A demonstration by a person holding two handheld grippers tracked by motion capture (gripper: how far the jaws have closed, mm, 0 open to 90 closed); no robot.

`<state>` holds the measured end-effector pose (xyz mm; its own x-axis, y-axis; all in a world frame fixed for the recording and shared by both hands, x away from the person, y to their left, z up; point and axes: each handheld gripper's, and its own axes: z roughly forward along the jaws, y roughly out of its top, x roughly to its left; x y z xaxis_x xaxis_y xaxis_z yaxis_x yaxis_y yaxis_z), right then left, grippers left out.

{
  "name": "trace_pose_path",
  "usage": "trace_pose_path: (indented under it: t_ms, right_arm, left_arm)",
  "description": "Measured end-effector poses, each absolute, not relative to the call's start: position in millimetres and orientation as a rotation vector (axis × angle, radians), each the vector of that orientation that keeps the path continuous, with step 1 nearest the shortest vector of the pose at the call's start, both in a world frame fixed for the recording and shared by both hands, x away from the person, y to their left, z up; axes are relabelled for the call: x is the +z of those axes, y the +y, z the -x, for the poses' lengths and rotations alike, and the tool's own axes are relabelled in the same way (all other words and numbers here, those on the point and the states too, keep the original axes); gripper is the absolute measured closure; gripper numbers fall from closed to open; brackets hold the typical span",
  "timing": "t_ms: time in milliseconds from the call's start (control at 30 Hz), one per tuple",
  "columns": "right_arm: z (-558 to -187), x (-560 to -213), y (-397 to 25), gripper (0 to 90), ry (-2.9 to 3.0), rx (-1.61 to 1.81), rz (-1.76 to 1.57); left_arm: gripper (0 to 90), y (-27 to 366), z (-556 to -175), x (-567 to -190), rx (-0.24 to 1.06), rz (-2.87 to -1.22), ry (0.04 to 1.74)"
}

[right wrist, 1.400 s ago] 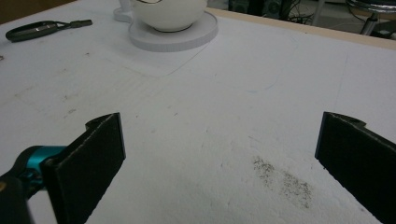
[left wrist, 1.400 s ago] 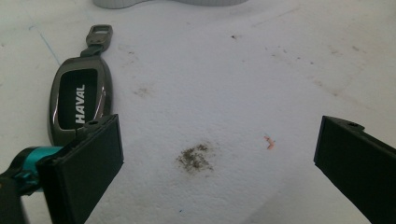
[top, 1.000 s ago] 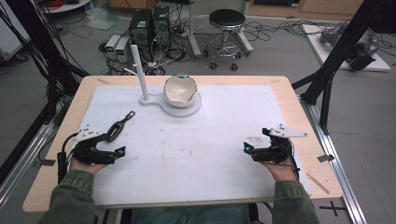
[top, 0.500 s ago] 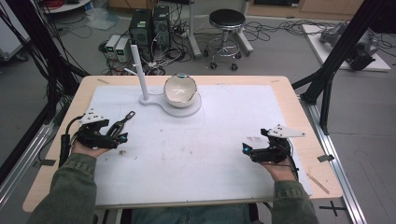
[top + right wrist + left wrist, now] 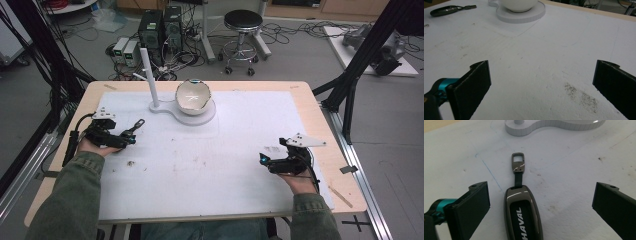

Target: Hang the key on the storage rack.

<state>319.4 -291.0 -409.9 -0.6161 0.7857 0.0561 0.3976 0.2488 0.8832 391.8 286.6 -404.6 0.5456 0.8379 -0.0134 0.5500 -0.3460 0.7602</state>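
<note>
Nearest to the person, the right gripper (image 5: 263, 159): jaws wide apart, nothing between them, low over the bare white mat (image 5: 225, 170), well apart from everything else; best left there, out of the way. A little farther, at the left side, the left gripper (image 5: 544, 195): jaws also fully apart, holding nothing, one on each side of the key fob (image 5: 522, 220). Fob flat on the mat, dark and glossy, marked HAVAL, lengthwise along the gripper's line of sight, with the short strap and the metal clip (image 5: 517, 162) pointing away toward the white stand (image 5: 554, 125). Probably the step in hand: to take up the fob. For a good grasp, lower first to bring the jaws level with the sides of the fob, center to make both jaws touch at the same time, then close slowly across the narrow width. Shell glossy and rounded, so likely slippery; better to grip across the body and not at the tapering strap end. Lift straight up, with care for the loose clip. Farthest, on the round base of the stand, the bowl (image 5: 192, 96), and beside it the upright post (image 5: 148, 75); possibly the place for the fob, but not certain.
</note>
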Motion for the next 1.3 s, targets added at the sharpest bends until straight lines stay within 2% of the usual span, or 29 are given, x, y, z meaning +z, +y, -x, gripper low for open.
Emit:
trace_pose_path:
  t_ms: [167, 267, 633, 800, 1000, 1100, 1200, 1300]
  right_arm:
    - [-319, -410, -291, 0.6, 2.13, 1.321, -1.079]
    - [-319, -410, -291, 0.6, 2.13, 1.322, -1.078]
    - [-320, -411, -290, 0.6, 2.136, 1.313, -1.07]
    - [-319, -411, -289, 0.6, 2.142, 1.308, -1.071]
    - [-319, -412, -291, 0.6, 2.14, 1.303, -1.073]
    - [-319, -412, -292, 0.6, 2.138, 1.3, -1.08]
    - [-319, -412, -292, 0.6, 2.136, 1.303, -1.087]
    - [-319, -412, -291, 0.6, 2.143, 1.295, -1.077]
  left_arm:
    - [2.5, 287, -407, -400, 0.498, -2.097, 1.123]
    - [3.2, 291, -418, -397, 0.451, -2.072, 1.15]
    - [3.2, 277, -457, -393, 0.398, -2.287, 1.184]
    - [3.2, 270, -476, -400, 0.321, -2.39, 1.213]
    - [3.2, 280, -486, -410, 0.272, -2.422, 1.308]
    - [7.6, 284, -487, -412, 0.222, -2.439, 1.335]
    - [8.2, 284, -488, -410, 0.219, -2.462, 1.354]
    - [12.4, 278, -488, -408, 0.207, -2.474, 1.315]
